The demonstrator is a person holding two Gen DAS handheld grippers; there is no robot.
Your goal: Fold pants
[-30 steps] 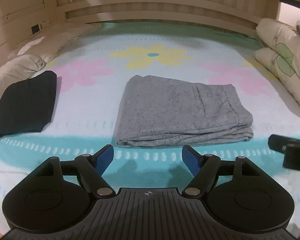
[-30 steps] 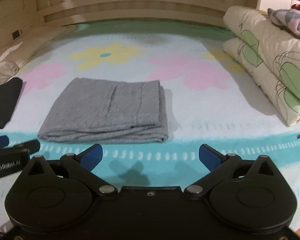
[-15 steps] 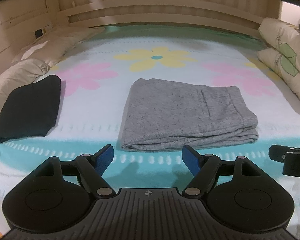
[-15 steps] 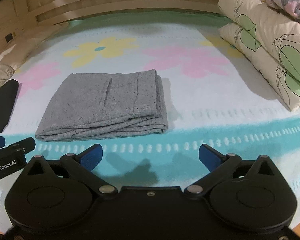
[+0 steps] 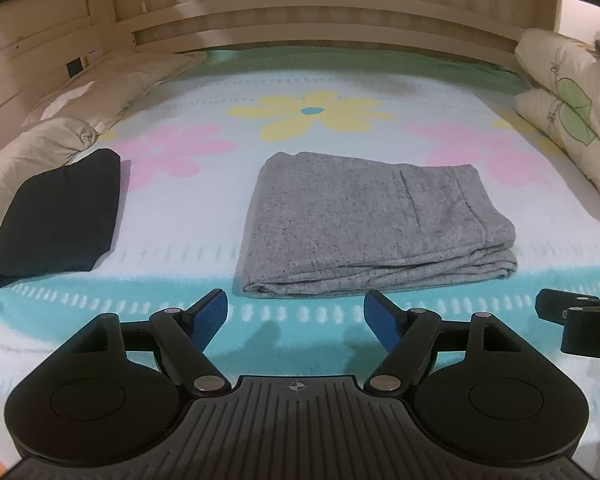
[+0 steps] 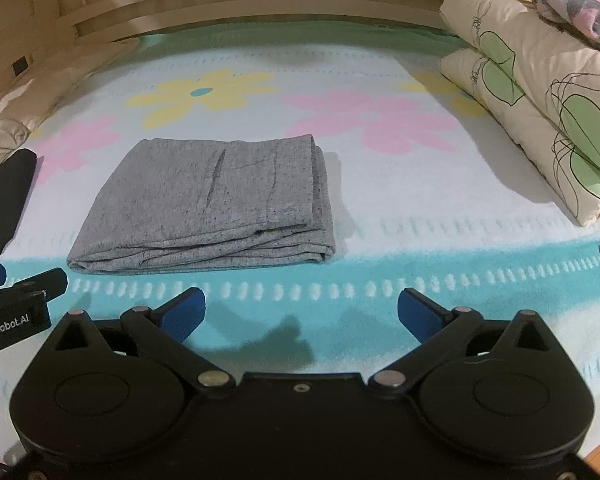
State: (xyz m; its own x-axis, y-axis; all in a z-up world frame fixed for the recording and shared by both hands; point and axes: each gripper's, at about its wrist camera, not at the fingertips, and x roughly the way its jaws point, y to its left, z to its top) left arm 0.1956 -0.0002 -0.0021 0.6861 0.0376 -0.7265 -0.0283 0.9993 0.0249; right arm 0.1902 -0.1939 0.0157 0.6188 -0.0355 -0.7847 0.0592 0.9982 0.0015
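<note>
A flowered bedspread (image 5: 179,216) covers the bed; the grey pants (image 5: 372,224) lie mid-bed, folded into a neat stack; the left gripper (image 5: 295,314) and right gripper (image 6: 302,314) hover near, both released, holding nothing; folding looks finished.
</note>
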